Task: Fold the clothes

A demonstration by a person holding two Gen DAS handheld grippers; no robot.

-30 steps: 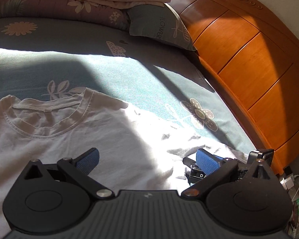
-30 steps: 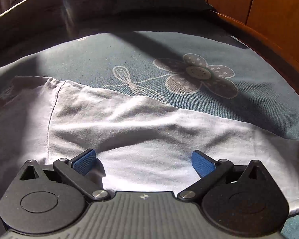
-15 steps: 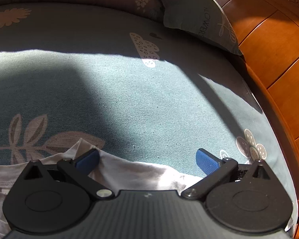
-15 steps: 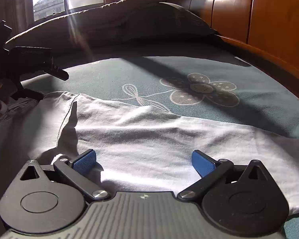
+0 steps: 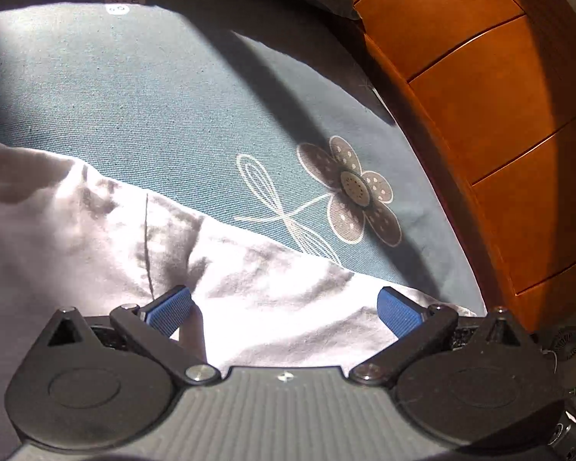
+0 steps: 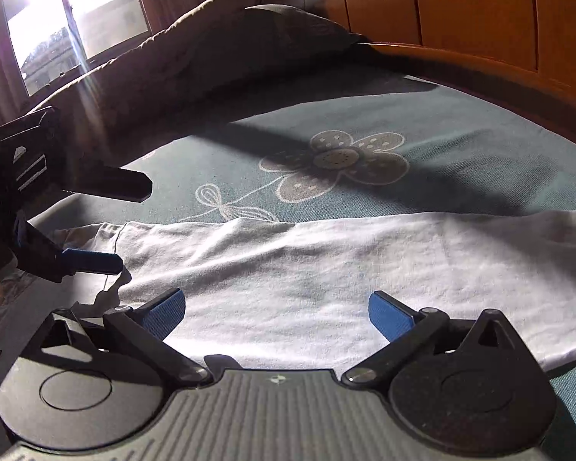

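Shirt (image 6: 288, 269) white, flat on bed (image 5: 172, 107), thin, limp, bunches easily. Your left tool (image 5: 284, 309), right tool (image 6: 276, 313) both wide open, empty, over sleeve; pinch sleeve edge.

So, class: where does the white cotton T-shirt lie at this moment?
In both wrist views the white cotton T-shirt lies flat on the teal flowered bedsheet, just below its printed flower, near the wooden headboard.

The white shirt (image 5: 96, 238) is cut off at 9 o'clock in the left wrist view, and its lower part is hidden behind the tongs' body. In the right wrist view the window (image 6: 76, 11) is overexposed, and the left tongs (image 6: 132, 226) are cut off at 9 o'clock.
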